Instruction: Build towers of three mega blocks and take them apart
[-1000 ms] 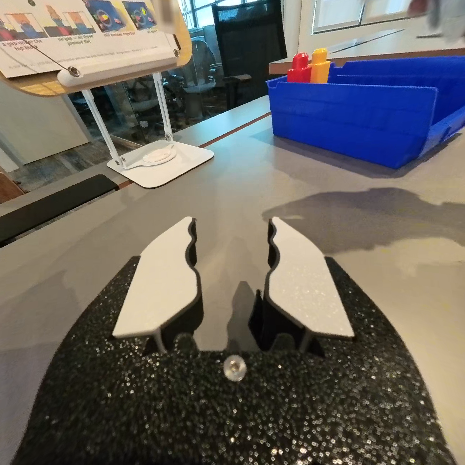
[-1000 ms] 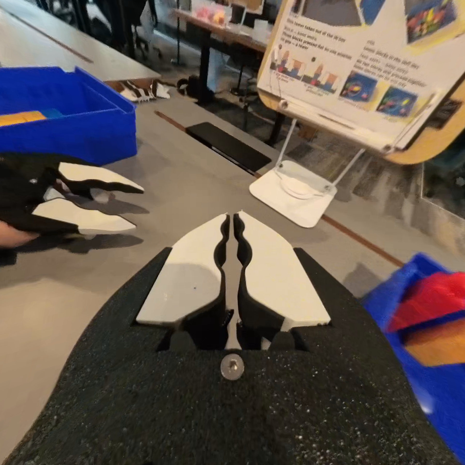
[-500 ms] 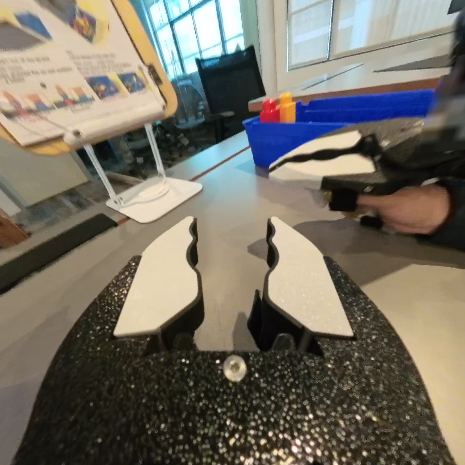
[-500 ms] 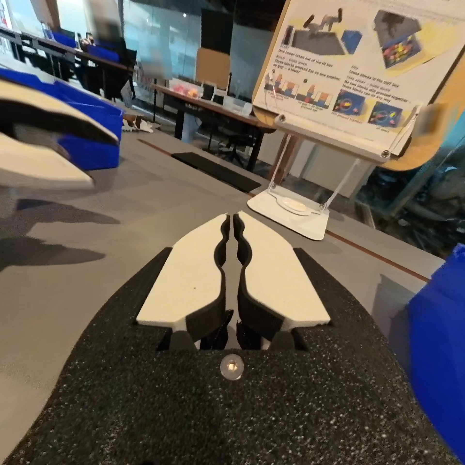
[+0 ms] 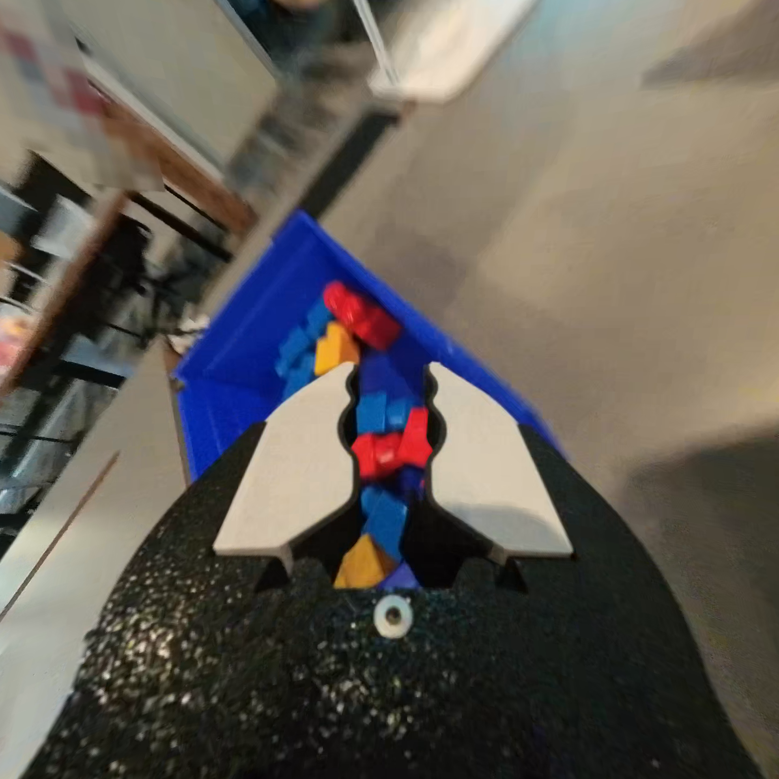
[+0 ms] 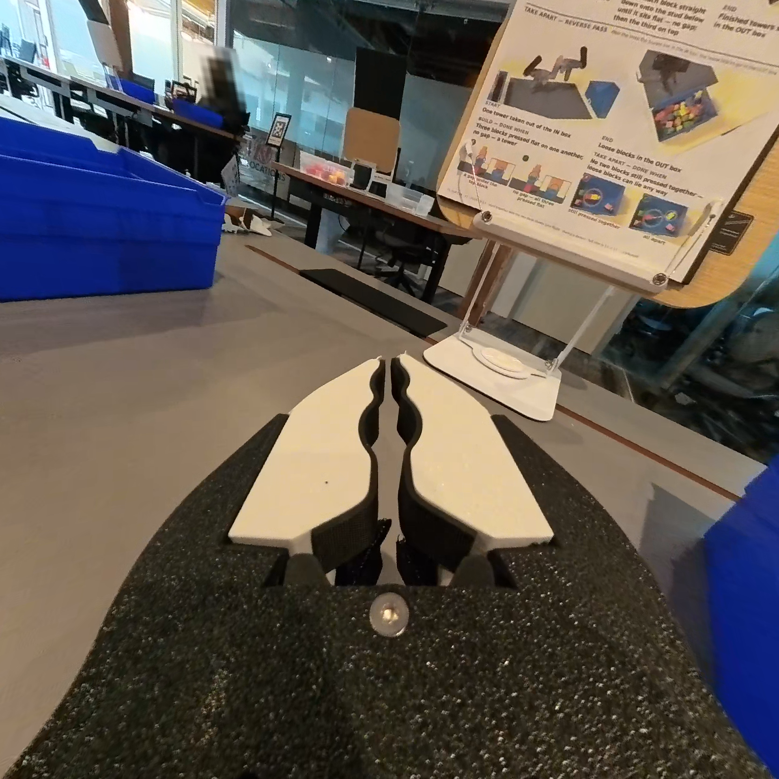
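In the blurred left wrist view my left gripper is open and points down over a blue bin that holds several red, blue and yellow mega blocks. A red block shows between the fingers, below them in the bin; whether they touch it I cannot tell. Another red block and a yellow block lie beyond the tips. My right gripper is shut and empty, low over the grey table.
In the right wrist view a blue bin stands at the left and a second blue bin's edge is at the right. A white stand with an instruction board is ahead. A black strip lies on the table's far side. The gap from one gripper's tips to the other's is roughly 35 cm.
My left gripper has swung fast from level over the table to pointing down into a blue bin of blocks, still open. My right gripper stays shut and has tilted up a little; the left gripper has left its view.
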